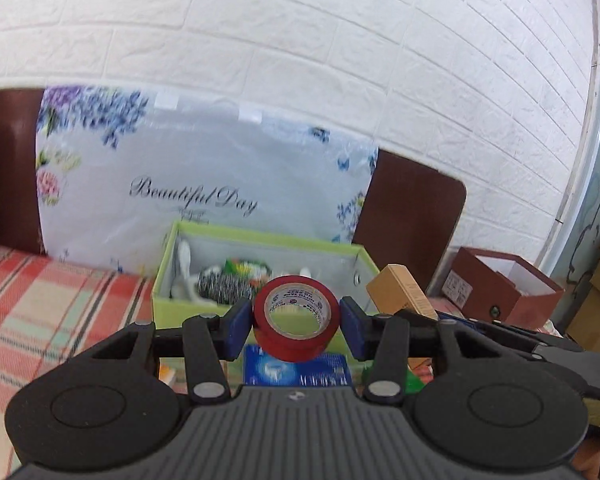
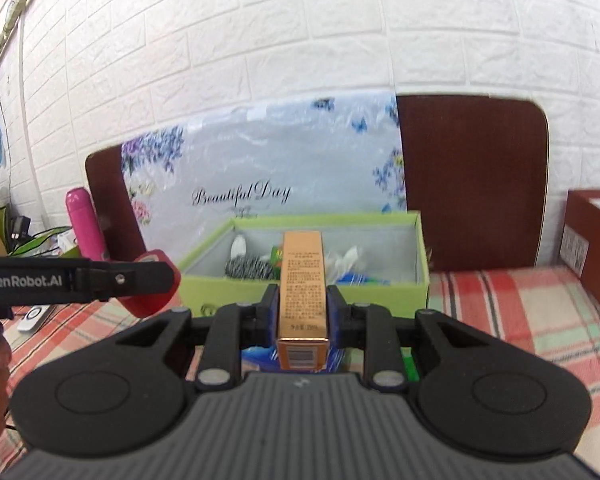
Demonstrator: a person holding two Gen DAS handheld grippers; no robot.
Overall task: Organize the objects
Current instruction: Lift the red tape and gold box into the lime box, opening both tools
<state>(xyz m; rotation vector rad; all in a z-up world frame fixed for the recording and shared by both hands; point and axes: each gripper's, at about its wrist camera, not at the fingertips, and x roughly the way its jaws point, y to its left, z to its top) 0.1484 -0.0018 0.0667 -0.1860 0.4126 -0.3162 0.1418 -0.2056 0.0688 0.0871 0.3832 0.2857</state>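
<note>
My left gripper (image 1: pixel 296 320) is shut on a red tape roll (image 1: pixel 278 340) and holds it in the air in front of the open green box (image 1: pixel 168 300). My right gripper (image 2: pixel 302 308) is shut on a slim orange carton (image 2: pixel 302 280), held up before the same green box (image 2: pixel 380 296). The box holds a dark scrubber (image 1: pixel 224 288), white items and colourful bits. The left gripper and the red tape roll (image 2: pixel 148 300) also show in the right wrist view at left. The orange carton (image 1: pixel 400 292) shows at right in the left wrist view.
A blue packet (image 1: pixel 296 370) lies on the plaid cloth (image 1: pixel 40 312) below the grippers. A brown box (image 1: pixel 508 288) stands at the right. A floral bag (image 1: pixel 204 184) leans on a brown headboard (image 2: pixel 472 184). A pink bottle (image 2: pixel 84 224) stands at left.
</note>
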